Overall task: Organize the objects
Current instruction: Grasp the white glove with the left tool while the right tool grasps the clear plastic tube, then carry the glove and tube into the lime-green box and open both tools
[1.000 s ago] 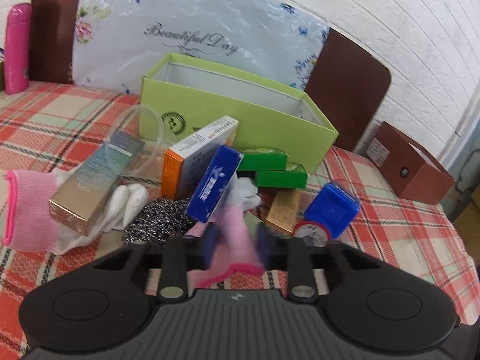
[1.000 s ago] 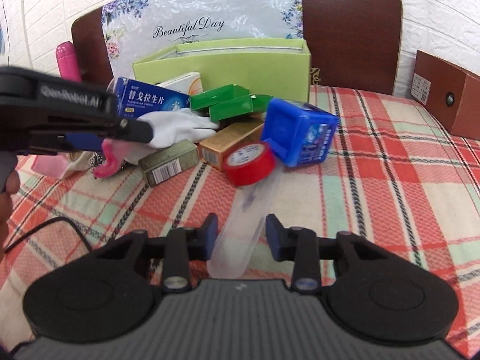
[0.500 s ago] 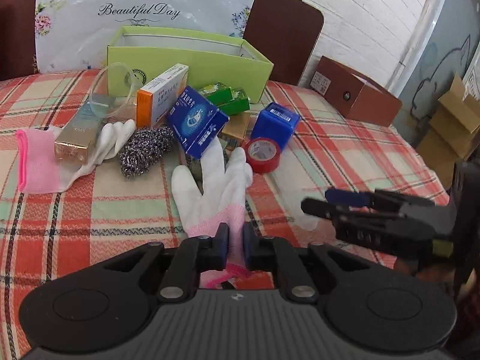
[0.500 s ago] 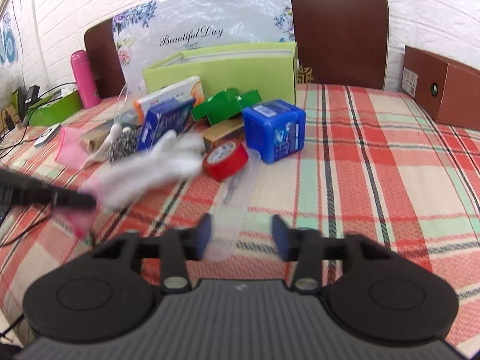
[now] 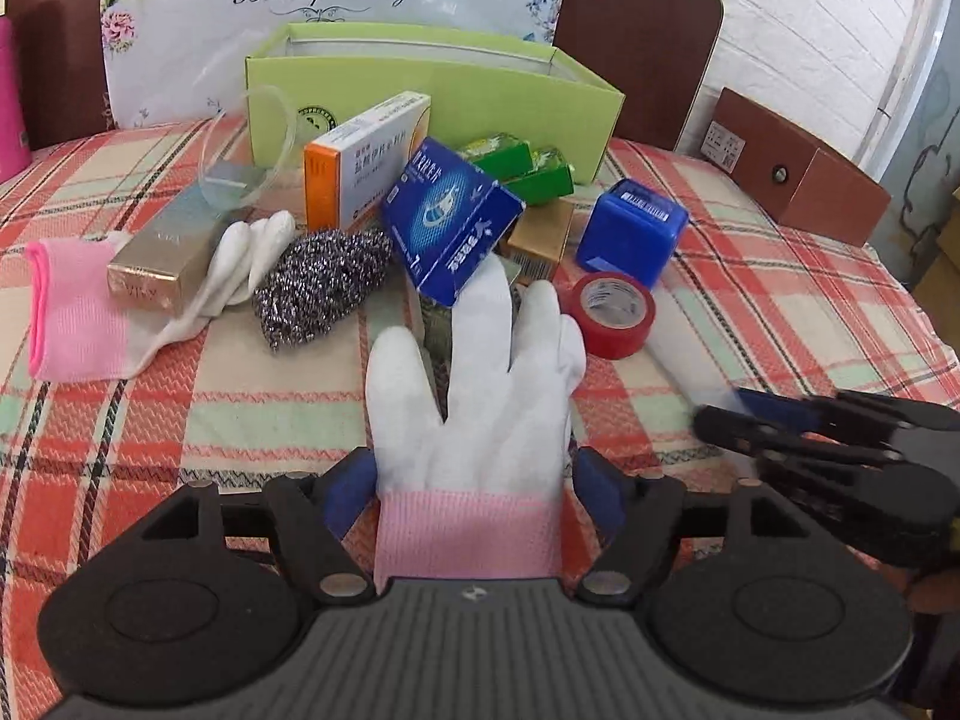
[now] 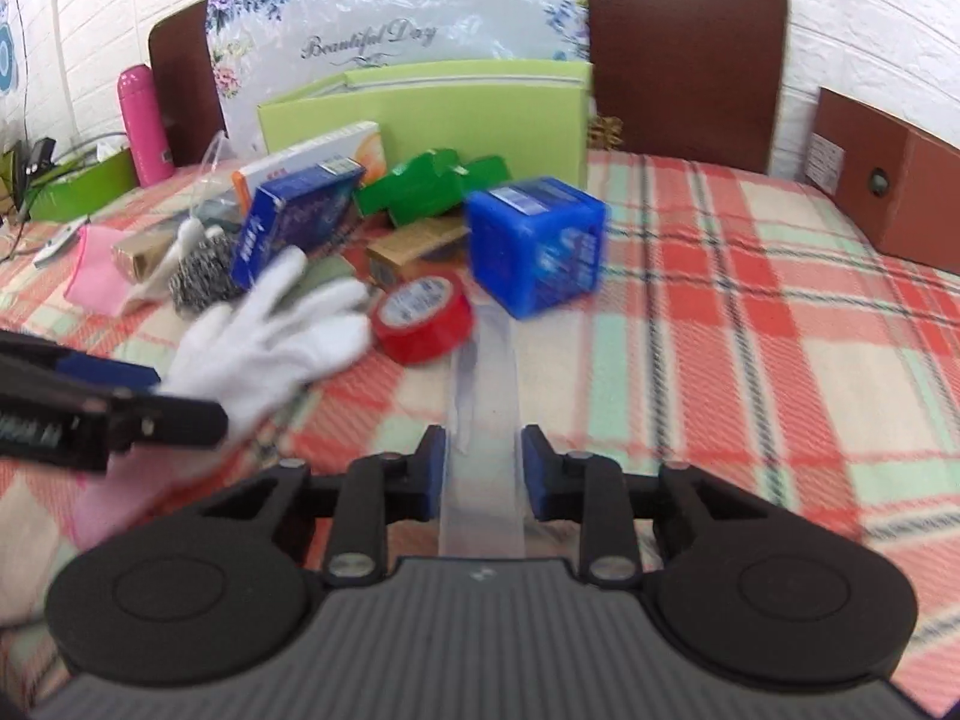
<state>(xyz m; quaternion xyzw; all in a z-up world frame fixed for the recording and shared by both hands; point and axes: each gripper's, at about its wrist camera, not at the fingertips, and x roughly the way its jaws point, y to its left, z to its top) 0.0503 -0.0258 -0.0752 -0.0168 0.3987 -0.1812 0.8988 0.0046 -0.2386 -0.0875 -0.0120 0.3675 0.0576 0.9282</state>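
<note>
My left gripper (image 5: 471,495) is open, its jaws wide apart on either side of the pink cuff of a white glove (image 5: 474,384) lying flat on the plaid cloth. The glove also shows in the right wrist view (image 6: 270,336). My right gripper (image 6: 483,468) is open around a clear plastic strip (image 6: 483,396) that lies on the cloth between its fingers. Behind lies a pile: red tape roll (image 5: 615,312), blue cube box (image 5: 633,231), blue medicine box (image 5: 450,222), orange-white box (image 5: 366,159), steel scourer (image 5: 321,285), green boxes (image 5: 522,165). An open green box (image 5: 432,96) stands at the back.
A second pink-cuffed glove (image 5: 78,312) lies at the left under a gold box (image 5: 168,258), beside a clear round lid (image 5: 249,150). A brown box (image 5: 798,171) sits far right, a pink bottle (image 6: 144,120) far left. Chairs and a floral bag stand behind.
My left gripper has opened and let go of the glove's cuff, and the glove now lies flat. My right gripper has moved forward over the clear strip, and its jaws stand closer together.
</note>
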